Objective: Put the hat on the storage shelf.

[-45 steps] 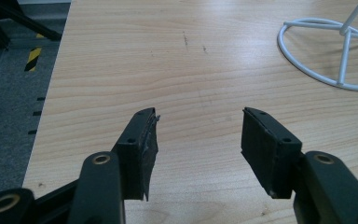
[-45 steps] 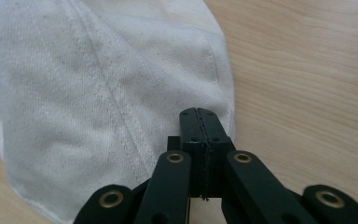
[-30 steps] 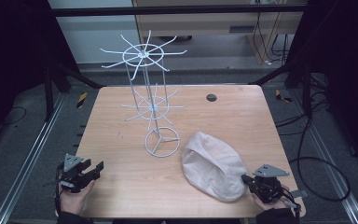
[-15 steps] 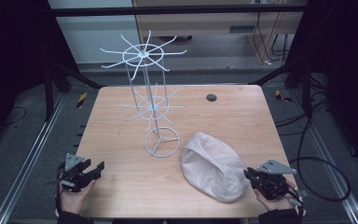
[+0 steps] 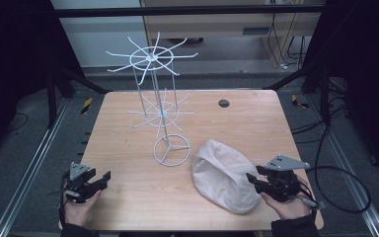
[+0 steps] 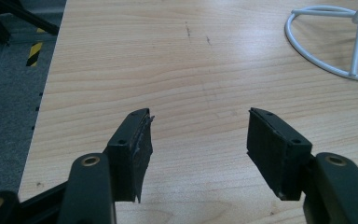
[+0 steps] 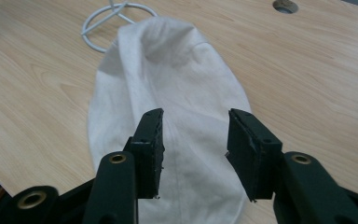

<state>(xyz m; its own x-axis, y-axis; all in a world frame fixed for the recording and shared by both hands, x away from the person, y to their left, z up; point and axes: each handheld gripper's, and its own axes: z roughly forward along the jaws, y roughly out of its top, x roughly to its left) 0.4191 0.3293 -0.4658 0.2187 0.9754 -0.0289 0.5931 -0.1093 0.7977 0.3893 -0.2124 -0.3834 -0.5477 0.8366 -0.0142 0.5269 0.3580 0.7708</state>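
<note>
Both jaws of the right gripper (image 7: 195, 154) stand apart over the cap (image 7: 177, 93); pinch its near edge, probably the brim.

We see the table (image 5: 128, 148) evenly lit from overhead, its surroundings dark. Shadows stay soft. Glare whitens the wood in the left gripper view.

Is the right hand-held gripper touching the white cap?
Cannot tell. In the right gripper view the right hand-held gripper has open jaws over the white cap, but neither contact nor a gap shows plainly.
</note>
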